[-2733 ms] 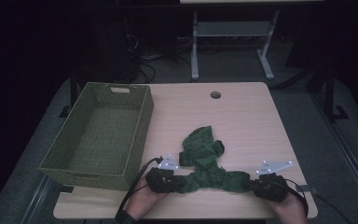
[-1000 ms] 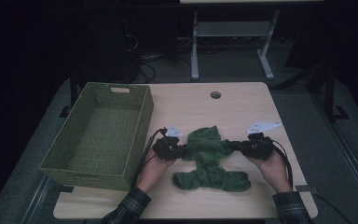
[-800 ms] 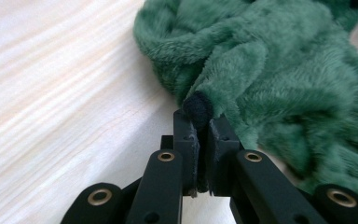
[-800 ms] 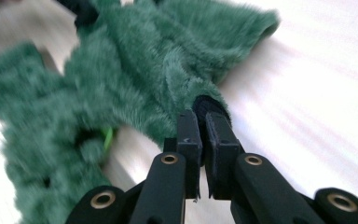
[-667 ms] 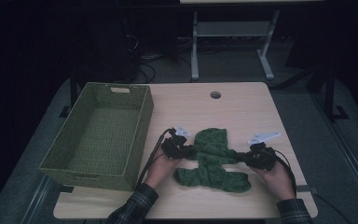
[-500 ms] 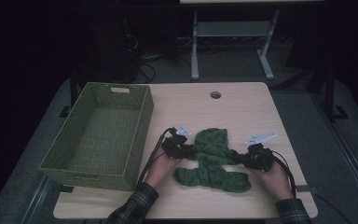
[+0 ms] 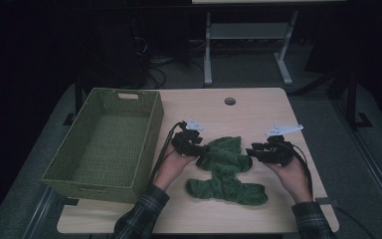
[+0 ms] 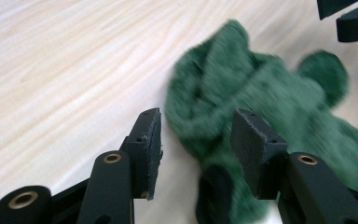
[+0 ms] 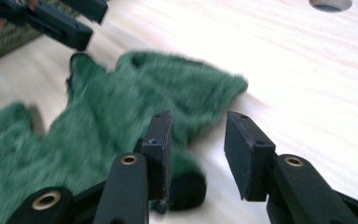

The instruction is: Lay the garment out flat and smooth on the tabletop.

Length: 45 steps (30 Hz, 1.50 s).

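Observation:
A fuzzy dark green cloth point(image 7: 226, 172) lies spread on the light wooden table point(image 7: 258, 109), with a wider part toward the near edge. My left gripper point(image 7: 203, 149) sits at the cloth's upper left edge. In the left gripper view it point(image 8: 196, 135) is open, and the edge of the cloth point(image 8: 261, 98) lies between its jaws. My right gripper point(image 7: 251, 153) sits at the cloth's upper right edge. In the right gripper view it point(image 9: 196, 140) is open too, with the cloth point(image 9: 135, 102) touching its left jaw.
A woven green basket point(image 7: 107, 144) stands empty on the table's left side. A round cable hole point(image 7: 230, 101) is at the far middle of the table. Bare wood lies to the right of the cloth.
Both grippers went from the table's near edge up to the far part of the cloth, carrying its ends along. In the last second they settled lower at either side.

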Available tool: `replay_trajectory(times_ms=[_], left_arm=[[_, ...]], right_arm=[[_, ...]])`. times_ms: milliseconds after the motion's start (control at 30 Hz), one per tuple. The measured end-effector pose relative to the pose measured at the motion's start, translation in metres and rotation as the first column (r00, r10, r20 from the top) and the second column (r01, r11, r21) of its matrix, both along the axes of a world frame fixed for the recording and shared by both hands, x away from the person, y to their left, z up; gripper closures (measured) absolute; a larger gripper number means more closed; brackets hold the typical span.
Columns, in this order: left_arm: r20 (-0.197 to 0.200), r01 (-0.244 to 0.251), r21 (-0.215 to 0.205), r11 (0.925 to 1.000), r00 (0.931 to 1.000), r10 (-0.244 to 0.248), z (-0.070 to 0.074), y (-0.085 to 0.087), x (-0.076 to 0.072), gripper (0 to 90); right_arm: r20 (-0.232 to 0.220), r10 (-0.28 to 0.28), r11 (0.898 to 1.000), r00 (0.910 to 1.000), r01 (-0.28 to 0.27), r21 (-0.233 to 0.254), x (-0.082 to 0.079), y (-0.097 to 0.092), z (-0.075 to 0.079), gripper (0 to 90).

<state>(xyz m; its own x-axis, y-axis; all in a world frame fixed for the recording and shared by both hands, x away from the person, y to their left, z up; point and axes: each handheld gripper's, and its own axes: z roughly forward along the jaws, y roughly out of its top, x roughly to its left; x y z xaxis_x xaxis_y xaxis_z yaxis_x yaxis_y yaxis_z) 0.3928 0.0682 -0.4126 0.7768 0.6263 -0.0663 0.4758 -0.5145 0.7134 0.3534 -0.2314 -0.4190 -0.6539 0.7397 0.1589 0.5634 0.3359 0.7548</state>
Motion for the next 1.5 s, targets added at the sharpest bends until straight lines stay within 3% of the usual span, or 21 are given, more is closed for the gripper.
replay_trajectory(times_ms=[267, 567, 700, 833, 900, 1033, 1167, 1333, 1500], left_arm=[[-0.031, -0.031, 0.011, 0.9995, 0.9991, 0.031, -0.019, -0.012, 0.038, 53.8], [-0.083, 0.002, 0.062, 0.9981, 0.9965, 0.003, -0.038, -0.020, 0.042, 56.2], [-0.096, 0.027, 0.092, 0.9954, 0.9952, -0.018, -0.044, -0.023, 0.040, 61.9], [-0.125, 0.052, 0.087, 0.9949, 0.9914, -0.041, -0.046, -0.024, 0.039, 74.9], [-0.130, 0.071, 0.087, 0.9937, 0.9897, -0.059, -0.046, -0.026, 0.039, 82.6], [-0.121, 0.080, 0.075, 0.9940, 0.9901, -0.071, -0.042, -0.025, 0.035, 88.6], [-0.071, 0.062, 0.030, 0.9976, 0.9957, -0.060, -0.026, -0.020, 0.032, 88.9], [0.026, 0.005, -0.003, 1.0000, 0.9997, -0.005, -0.006, -0.007, 0.030, 89.1], [0.037, -0.057, -0.030, 0.9979, 0.9976, 0.058, -0.011, 0.005, 0.034, 89.5]], right_arm=[[-0.074, -0.046, 0.999, 0.9962, 0.047, 0.012, 0.042, 0.014, -0.015, 58.4], [-0.143, -0.051, 0.999, 0.9884, 0.049, -0.016, 0.055, 0.024, -0.040, 57.8], [-0.154, -0.026, 0.999, 0.9877, 0.021, -0.037, 0.056, 0.030, -0.046, 62.2], [-0.162, 0.004, 0.999, 0.9868, -0.013, -0.052, 0.054, 0.035, -0.049, 79.9], [-0.160, 0.012, 0.998, 0.9870, -0.022, -0.064, 0.053, 0.037, -0.048, 83.4], [-0.132, 0.025, 0.994, 0.9909, -0.039, -0.099, 0.050, 0.040, -0.044, 85.8], [-0.081, 0.021, 0.995, 0.9965, -0.029, -0.096, 0.045, 0.037, -0.031, 85.8], [-0.013, 0.001, 0.996, 0.9999, -0.002, -0.084, 0.038, 0.027, -0.011, 85.8], [0.009, -0.025, 0.996, 0.9997, 0.025, -0.087, 0.037, 0.010, -0.003, 86.3]])
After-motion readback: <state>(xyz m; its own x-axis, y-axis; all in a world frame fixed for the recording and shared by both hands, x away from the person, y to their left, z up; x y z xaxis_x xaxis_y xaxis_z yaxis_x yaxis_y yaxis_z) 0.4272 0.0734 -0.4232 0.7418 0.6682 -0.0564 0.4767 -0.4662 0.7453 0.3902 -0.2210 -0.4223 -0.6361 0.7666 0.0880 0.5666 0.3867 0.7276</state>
